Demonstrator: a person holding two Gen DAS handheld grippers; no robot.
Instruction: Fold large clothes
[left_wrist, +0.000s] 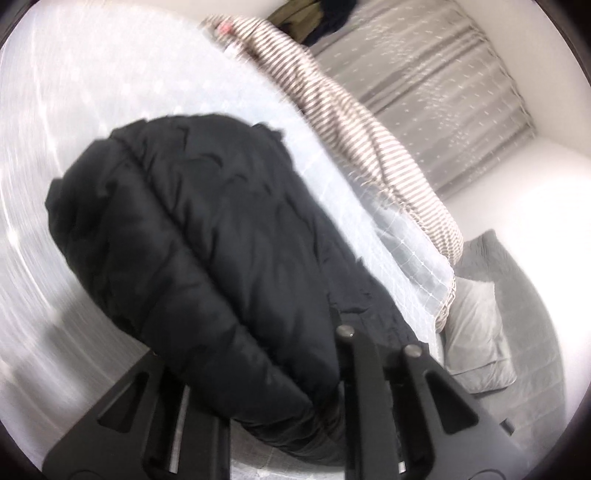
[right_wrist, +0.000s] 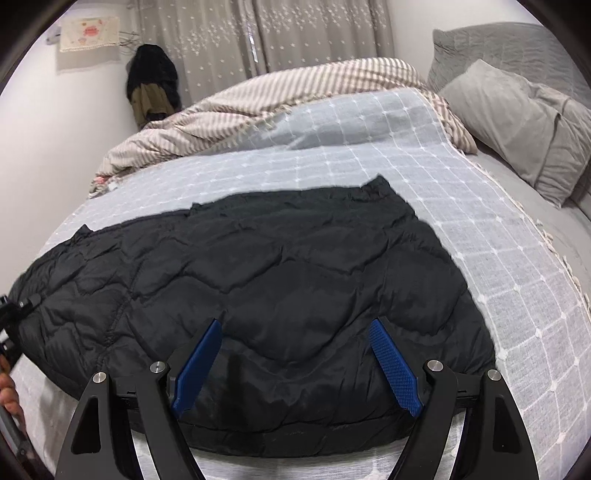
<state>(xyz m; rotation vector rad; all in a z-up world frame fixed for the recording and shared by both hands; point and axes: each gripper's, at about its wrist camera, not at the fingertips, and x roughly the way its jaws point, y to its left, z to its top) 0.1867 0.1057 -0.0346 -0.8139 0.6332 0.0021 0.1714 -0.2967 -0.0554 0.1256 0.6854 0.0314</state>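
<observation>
Far left, a hand at the frame edge. Left gripper clamped on a raised fold of the black quilted jacket (pads hidden by fabric). Jacket spread flat on the grid-patterned bedspread. Right gripper above the near hem, jaws wide apart, holding nothing. Behind, a striped duvet; far right, grey pillows.
</observation>
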